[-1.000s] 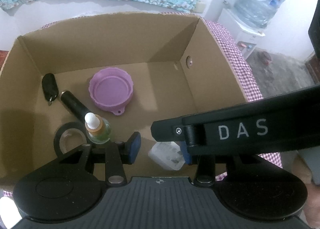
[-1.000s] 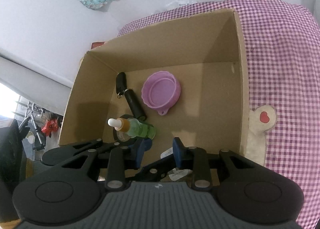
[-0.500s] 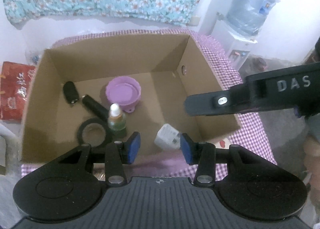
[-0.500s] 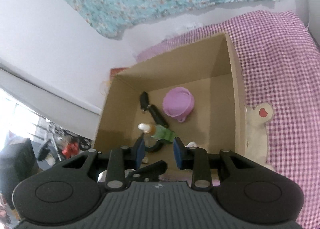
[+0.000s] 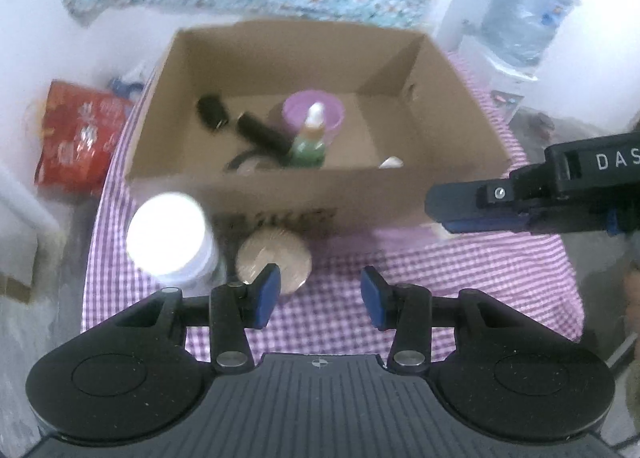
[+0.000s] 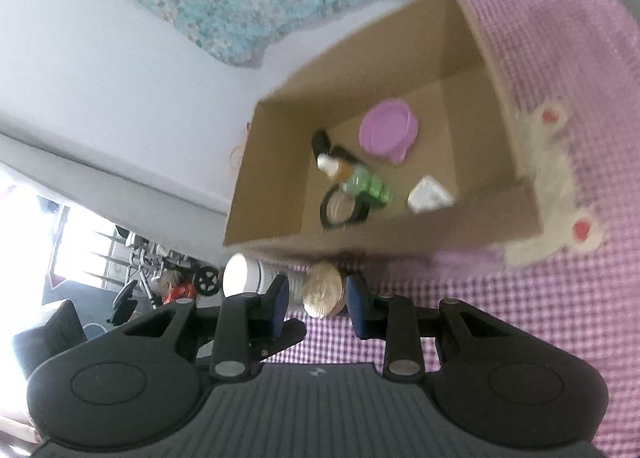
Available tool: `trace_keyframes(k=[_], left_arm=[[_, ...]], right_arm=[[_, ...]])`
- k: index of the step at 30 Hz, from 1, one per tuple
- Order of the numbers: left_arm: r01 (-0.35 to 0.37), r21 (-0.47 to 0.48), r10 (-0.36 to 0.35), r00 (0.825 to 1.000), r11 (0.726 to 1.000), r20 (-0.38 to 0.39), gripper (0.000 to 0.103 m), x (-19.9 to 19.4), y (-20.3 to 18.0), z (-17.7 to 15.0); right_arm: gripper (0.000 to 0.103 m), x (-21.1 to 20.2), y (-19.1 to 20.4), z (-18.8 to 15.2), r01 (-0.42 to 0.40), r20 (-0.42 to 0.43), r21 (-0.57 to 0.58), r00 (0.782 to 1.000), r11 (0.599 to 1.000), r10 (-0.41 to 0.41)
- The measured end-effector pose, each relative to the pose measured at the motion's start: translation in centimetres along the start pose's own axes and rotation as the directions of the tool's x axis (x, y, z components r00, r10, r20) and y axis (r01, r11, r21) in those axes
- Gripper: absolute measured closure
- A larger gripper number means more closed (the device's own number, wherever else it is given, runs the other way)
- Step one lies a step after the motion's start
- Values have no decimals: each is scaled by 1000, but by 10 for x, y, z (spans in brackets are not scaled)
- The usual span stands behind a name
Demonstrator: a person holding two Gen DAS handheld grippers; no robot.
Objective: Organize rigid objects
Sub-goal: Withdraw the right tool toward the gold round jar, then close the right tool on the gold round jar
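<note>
Left gripper [image 5: 320,296]: ours, parted, empty, clear of the box [image 5: 280,194].
Right gripper [image 6: 316,304]: ours, parted, empty, facing the gold tin [image 6: 323,295], likely next.

The cardboard box [image 5: 304,186] sits on the checked surface [image 5: 460,278]. Inside it stand a green bottle [image 5: 308,142] and a purple cup [image 5: 314,114], with a black cylinder [image 5: 262,134] lying left of them. Just in front of the box are a white jar [image 5: 170,234] and a tan disc [image 5: 274,258]. The left claw [image 5: 318,294] hovers empty before the box, jaws apart. The right claw [image 5: 520,204] reaches in beside the box's right corner.
</note>
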State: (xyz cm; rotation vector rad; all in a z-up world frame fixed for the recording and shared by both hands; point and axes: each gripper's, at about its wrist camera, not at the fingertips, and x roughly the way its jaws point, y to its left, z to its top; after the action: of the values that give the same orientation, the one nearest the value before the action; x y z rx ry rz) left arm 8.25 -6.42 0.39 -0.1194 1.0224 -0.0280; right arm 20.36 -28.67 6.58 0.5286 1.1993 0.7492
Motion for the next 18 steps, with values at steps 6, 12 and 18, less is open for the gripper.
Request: trace_keyframes(k=[6, 12, 18], left_arm=[[-26, -29, 26, 999, 999, -25, 59, 27, 16, -8], [-36, -56, 33, 998, 998, -50, 59, 47, 28, -15], [-48, -59, 44, 997, 997, -68, 59, 62, 31, -17]], right_arm=[[69, 43, 2, -5, 11, -61, 26, 998, 1000, -9], [69, 81, -1, -4, 36, -97, 42, 995, 998, -31], [69, 110, -3, -1, 72, -135, 37, 989, 997, -67]])
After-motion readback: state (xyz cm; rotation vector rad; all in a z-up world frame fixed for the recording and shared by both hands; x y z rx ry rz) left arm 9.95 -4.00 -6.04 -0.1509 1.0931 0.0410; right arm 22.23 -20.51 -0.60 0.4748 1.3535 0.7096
